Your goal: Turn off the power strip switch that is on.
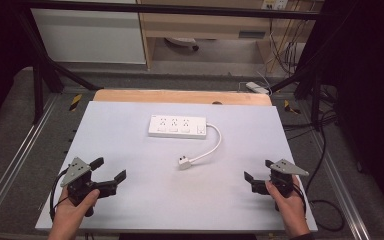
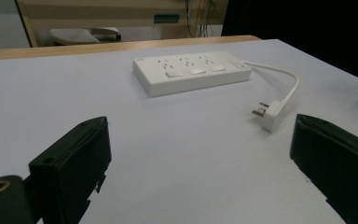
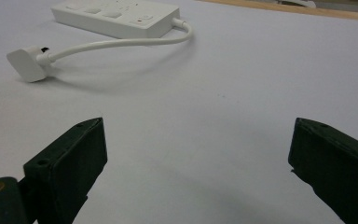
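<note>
The power strip (image 1: 177,126) lies flat near the far middle of the white table (image 1: 130,210), sockets up, with its short white cable (image 1: 212,145) curving forward to the plug (image 1: 184,162), which rests on its side near the table's centre. The left gripper (image 1: 109,170) sits at the near left edge and the right gripper (image 1: 259,171) at the near right edge; both have their jaws spread wide and hold nothing, and both are well apart from the strip and the plug.

The likely work is to take the plug and perhaps seat it in one of the strip's sockets, and several things could go wrong. The plug is small and smooth, with its prongs sticking out to one side in the left gripper view (image 2: 259,111); a pinch across the rounded body may squirt it out or twist it in the jaws. The cable looks stiff and springy, so lifting the plug may drag or swing the light strip across the slick table. If the strip is not held down by the other gripper, pushing prongs toward a socket would probably just slide it away, and skewed prongs could jam at the openings.
</note>
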`<act>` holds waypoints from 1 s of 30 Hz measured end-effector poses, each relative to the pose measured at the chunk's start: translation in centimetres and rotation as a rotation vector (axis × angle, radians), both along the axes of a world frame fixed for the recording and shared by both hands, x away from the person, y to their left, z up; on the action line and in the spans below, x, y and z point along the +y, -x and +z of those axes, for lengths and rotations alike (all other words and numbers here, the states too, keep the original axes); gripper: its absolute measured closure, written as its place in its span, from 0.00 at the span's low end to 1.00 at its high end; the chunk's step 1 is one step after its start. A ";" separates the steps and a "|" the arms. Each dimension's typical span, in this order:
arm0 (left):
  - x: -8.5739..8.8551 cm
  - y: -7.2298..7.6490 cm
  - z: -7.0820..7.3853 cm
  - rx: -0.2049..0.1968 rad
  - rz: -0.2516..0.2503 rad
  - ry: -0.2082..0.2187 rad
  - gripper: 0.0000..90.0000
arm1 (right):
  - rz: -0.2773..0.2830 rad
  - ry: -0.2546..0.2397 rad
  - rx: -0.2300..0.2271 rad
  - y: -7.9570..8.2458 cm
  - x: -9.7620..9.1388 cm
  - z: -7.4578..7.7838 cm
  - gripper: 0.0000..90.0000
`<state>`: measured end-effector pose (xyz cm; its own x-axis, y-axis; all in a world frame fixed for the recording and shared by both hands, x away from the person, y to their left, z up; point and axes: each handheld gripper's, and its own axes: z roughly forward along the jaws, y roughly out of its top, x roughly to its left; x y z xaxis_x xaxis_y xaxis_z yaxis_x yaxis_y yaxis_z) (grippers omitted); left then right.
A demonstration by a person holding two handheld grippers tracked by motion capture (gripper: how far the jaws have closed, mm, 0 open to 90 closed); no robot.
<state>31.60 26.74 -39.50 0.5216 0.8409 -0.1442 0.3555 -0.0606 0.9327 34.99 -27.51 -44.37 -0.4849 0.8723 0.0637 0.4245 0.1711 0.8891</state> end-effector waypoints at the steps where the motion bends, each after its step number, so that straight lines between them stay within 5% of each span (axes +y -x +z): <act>1: 0.0 -0.1 0.1 0.009 -0.006 0.003 0.06 | 0.000 0.000 0.000 0.0 0.0 0.0 0.05; 30: -2.4 -3.0 4.4 -0.003 -0.027 -0.015 0.07 | 0.015 -0.022 0.020 0.0 0.2 0.0 0.04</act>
